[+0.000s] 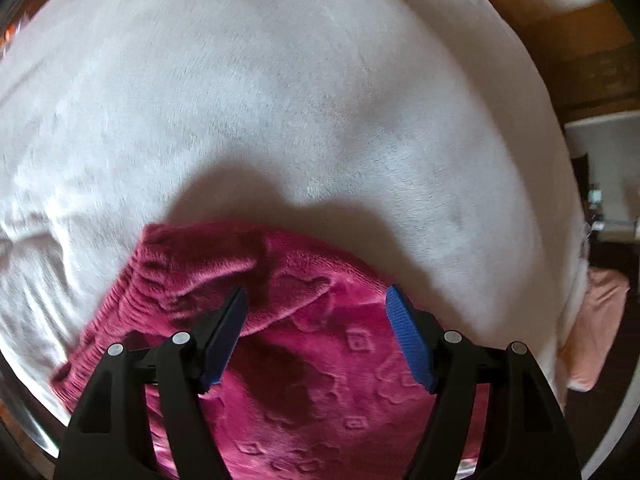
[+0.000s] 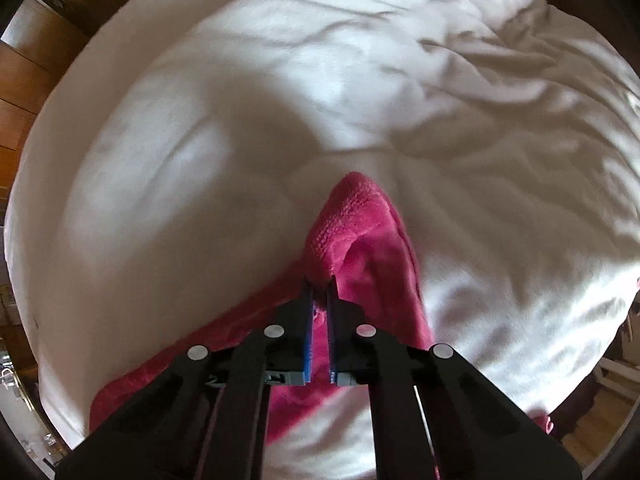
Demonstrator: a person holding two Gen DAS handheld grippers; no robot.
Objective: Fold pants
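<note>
A white bed (image 1: 280, 100) fills the room's middle, its sheet (image 2: 500, 128) creased on the far side and smoother near the wooden floor (image 1: 592, 60). Something pale pink (image 1: 596, 332) hangs at the bed's edge; I can't tell what it is.

The pants (image 1: 320, 360), magenta fleece with an embossed pattern, lie on the sheet close to the person. The gathered waistband (image 1: 132, 300) runs along one side.

The right gripper (image 2: 320, 284) is pinching a raised peak of the pants, its blue pads nearly together with fabric between them, and the cloth climbs up past the tips in a tent. The left gripper (image 1: 316, 300) hangs over the waistband end with its fingers spread wide, holding nothing.

This looks like the start of a fold: one edge lifted, the other side not yet gripped. Next, I'd judge, the left needs to close on the waistband so both ends can be carried over together; fleece this soft will sag and bunch if only one point is lifted
</note>
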